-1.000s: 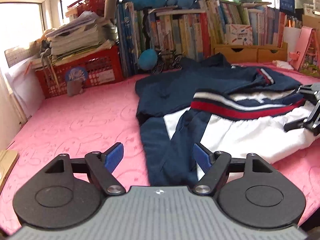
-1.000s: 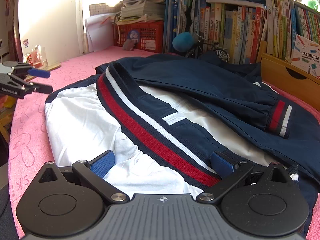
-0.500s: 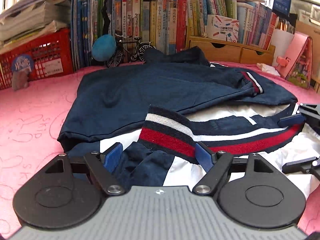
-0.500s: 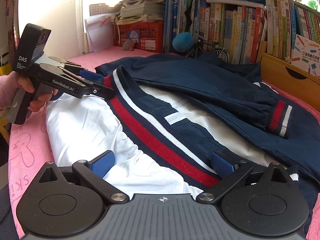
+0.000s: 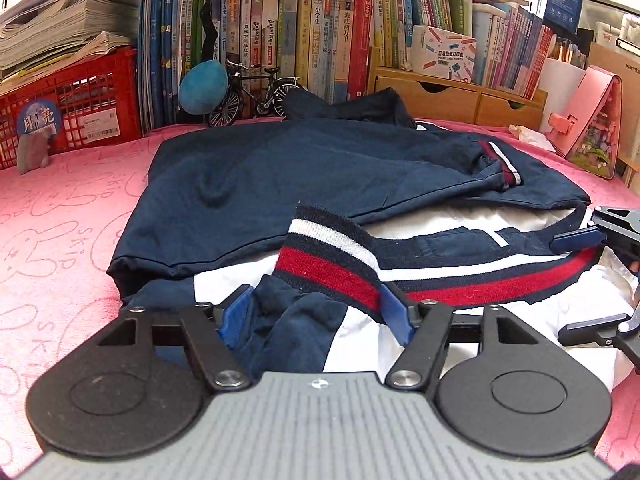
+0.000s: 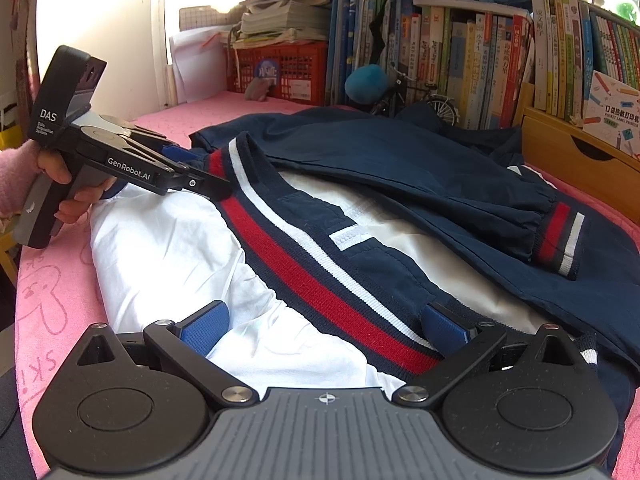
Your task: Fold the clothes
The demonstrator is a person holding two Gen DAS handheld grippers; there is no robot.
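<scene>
A navy jacket lies spread on the pink cover, its white lining turned up at the near side. Its red, white and navy striped hem runs across between both grippers. My left gripper has the bunched hem corner between its blue pads, and its jaws are closing. My right gripper stands open and wide at the hem's other end, with hem and lining lying between its fingers. A hand in a pink sleeve holds the left gripper.
Rows of books line the back. In front of them are a red crate, a blue plush ball, a model bicycle and wooden drawers. A pink house-shaped toy stands at the right. Pink cover lies bare at the left.
My left gripper came in from the left, over the bare cover, to the jacket's hem corner, and its jaws narrowed around the bunched cloth. The right gripper stayed still.
</scene>
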